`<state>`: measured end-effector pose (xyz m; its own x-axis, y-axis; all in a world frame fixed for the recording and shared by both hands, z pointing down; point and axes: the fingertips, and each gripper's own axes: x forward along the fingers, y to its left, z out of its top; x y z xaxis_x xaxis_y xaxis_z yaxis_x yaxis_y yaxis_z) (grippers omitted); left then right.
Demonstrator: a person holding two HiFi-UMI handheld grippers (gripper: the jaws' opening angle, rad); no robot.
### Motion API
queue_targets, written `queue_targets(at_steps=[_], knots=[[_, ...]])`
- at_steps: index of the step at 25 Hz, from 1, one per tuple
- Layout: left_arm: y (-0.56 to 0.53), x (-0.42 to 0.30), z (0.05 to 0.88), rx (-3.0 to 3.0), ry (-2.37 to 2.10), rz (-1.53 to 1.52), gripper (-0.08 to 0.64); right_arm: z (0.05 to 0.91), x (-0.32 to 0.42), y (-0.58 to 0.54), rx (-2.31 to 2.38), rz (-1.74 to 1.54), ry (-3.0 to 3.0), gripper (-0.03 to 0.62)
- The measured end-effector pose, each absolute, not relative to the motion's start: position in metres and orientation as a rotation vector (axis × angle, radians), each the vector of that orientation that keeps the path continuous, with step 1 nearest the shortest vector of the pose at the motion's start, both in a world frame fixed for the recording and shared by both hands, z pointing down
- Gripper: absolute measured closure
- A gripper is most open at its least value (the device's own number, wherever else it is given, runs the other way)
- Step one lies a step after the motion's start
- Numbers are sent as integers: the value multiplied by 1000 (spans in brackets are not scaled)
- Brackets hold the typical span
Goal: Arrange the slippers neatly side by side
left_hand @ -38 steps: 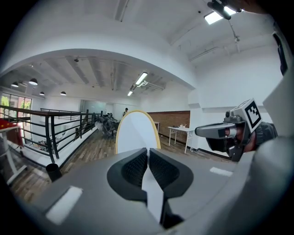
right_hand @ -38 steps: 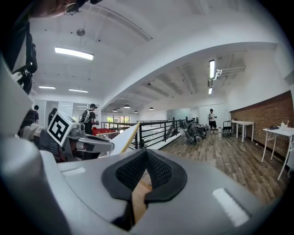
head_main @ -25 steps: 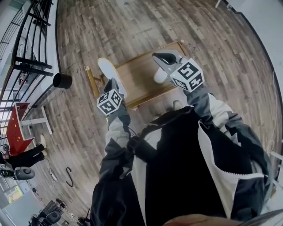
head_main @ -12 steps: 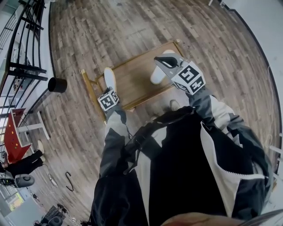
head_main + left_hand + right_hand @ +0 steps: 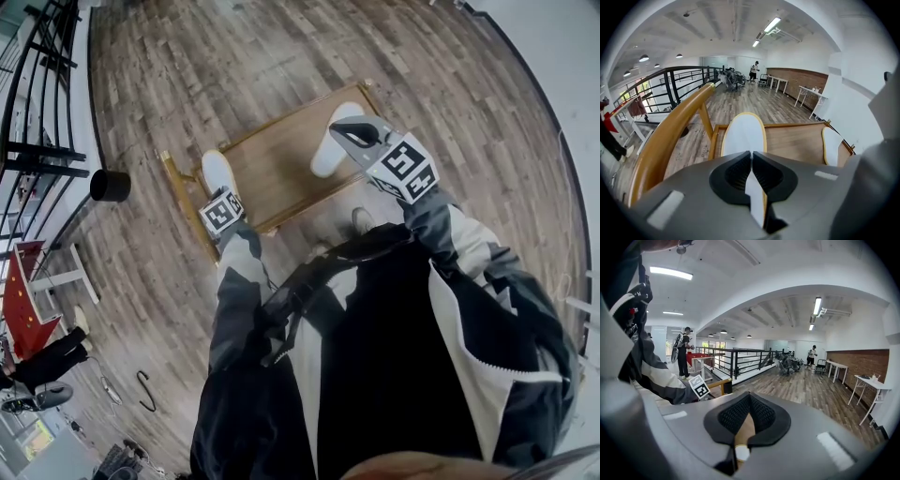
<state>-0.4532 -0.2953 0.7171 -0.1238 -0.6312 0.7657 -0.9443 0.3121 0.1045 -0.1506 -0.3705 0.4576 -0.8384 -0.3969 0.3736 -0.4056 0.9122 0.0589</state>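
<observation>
Left gripper (image 5: 751, 164) has lowered its slipper (image 5: 743, 133) onto the desk (image 5: 272, 164), jaws pinching it. The right gripper (image 5: 749, 411) has its jaws closed and empty, and the other slipper (image 5: 323, 161) lies well apart.

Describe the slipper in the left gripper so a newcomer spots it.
A low wooden tray sits on the floor. The slipper, white with a yellow edge, is at the tray's left end in the head view. Unlike the other slipper at the right end, its near end is pinched in the left gripper.
</observation>
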Motion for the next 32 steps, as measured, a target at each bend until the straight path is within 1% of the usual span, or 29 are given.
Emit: queue_targets(at_steps=[7, 13, 18, 21, 24, 27, 30, 32], knots=[[-289, -465, 727, 1361, -1863, 565, 528, 463, -142, -371, 598, 41, -2668, 586], [-293, -466, 724, 1367, -1877, 574, 389, 463, -143, -372, 588, 39, -2672, 586], [-301, -460, 710, 1421, -1875, 582, 350, 461, -146, -372, 576, 40, -2683, 586], [-316, -444, 690, 1497, -1874, 517, 344, 460, -150, -373, 566, 38, -2693, 587], [-340, -417, 644, 1646, -1889, 452, 350, 462, -156, -375, 561, 81, -2701, 586], [-363, -383, 585, 1831, -1896, 370, 381, 462, -160, -377, 563, 137, -2714, 586], [-379, -349, 520, 2019, -1896, 253, 426, 454, -163, -380, 563, 140, -2739, 586], [-383, -326, 477, 2149, -1888, 183, 484, 445, -165, -380, 560, 138, -2769, 586]])
